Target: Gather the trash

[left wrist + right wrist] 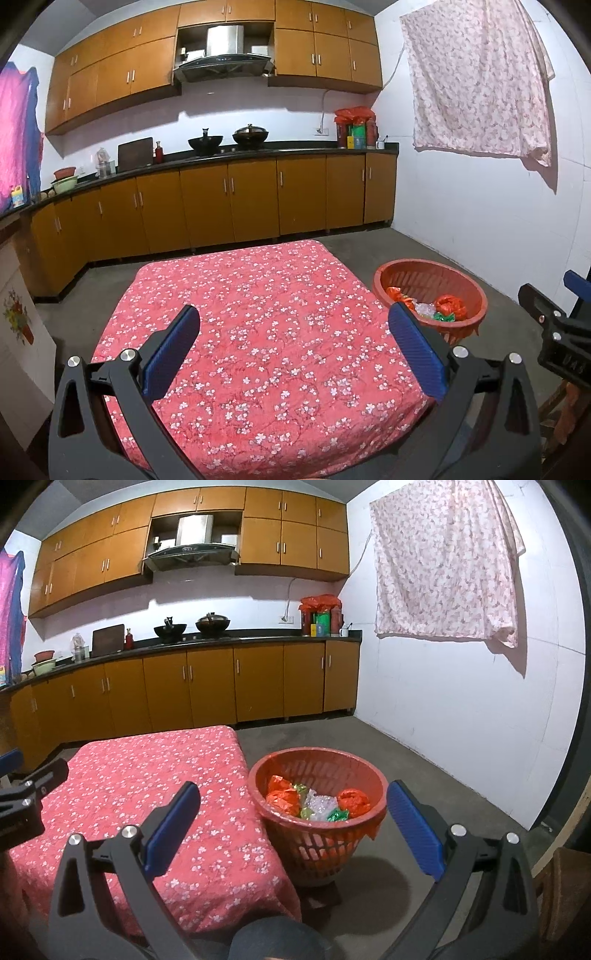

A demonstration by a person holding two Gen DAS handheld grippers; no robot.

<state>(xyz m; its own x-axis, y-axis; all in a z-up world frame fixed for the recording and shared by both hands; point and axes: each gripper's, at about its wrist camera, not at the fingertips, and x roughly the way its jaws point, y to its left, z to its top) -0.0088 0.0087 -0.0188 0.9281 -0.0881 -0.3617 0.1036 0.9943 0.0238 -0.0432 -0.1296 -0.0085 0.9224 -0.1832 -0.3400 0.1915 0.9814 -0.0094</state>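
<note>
Trash (317,801) is lying in the red basket (376,779), right of the table (147,775); it is looking light, soft and crinkly, best pinched at a fold. Both the left gripper (295,347) and the right gripper (295,827) are hanging wide open, holding nothing.

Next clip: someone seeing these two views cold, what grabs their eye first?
The red floral cloth over the table fills the foreground, with nothing lying on it. Beside it on the floor stands a red basket holding crumpled orange, green and clear wrappers. Both grippers, left and right, hang open and empty.
</note>
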